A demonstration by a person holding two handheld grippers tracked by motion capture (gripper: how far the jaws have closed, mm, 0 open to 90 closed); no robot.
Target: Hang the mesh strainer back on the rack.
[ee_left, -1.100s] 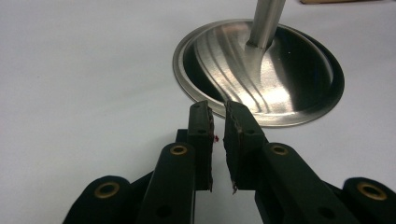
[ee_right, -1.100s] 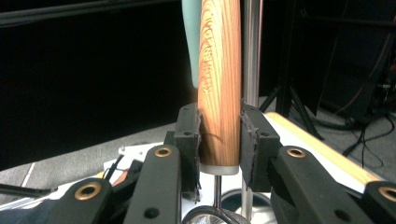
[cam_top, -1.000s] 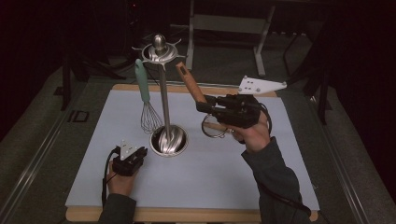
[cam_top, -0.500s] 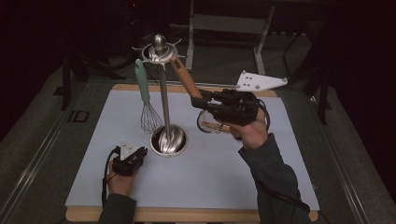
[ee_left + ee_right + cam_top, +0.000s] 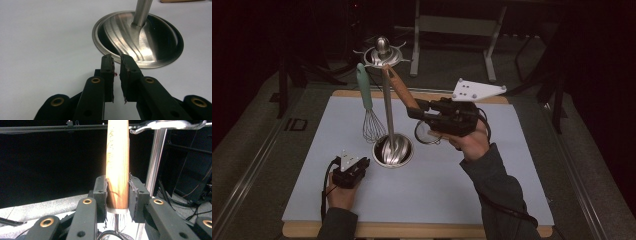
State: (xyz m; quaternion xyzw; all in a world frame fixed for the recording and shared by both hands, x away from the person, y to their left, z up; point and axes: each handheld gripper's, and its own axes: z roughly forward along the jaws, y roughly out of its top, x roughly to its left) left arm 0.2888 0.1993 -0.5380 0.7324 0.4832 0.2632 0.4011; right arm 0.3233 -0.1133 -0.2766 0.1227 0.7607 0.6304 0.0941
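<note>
A steel utensil stand [image 5: 388, 105] rises from a round base [image 5: 393, 150] [image 5: 140, 42] to a hook ring [image 5: 382, 52] at the top. A whisk with a mint-green handle [image 5: 364, 92] hangs from that ring. My right gripper [image 5: 414, 109] [image 5: 117, 181] is shut on the lower part of a wooden-handled utensil [image 5: 399, 87] [image 5: 117, 157]. The utensil's handle slants up toward the ring and its wire end [image 5: 427, 134] dangles below the jaws. My left gripper [image 5: 364, 161] [image 5: 117, 58] rests on the mat just left of the base, open by a narrow gap with nothing in it.
A pale mat [image 5: 462, 190] covers a wooden board [image 5: 412, 231] on the table. Behind the table stands a metal frame [image 5: 452, 25] in a dark room. The person's right sleeve [image 5: 497, 185] crosses the mat's right side.
The wooden handle's top end has swung left, closer to the stand's hook ring, with the right gripper still shut on it. The left gripper has stayed put.
</note>
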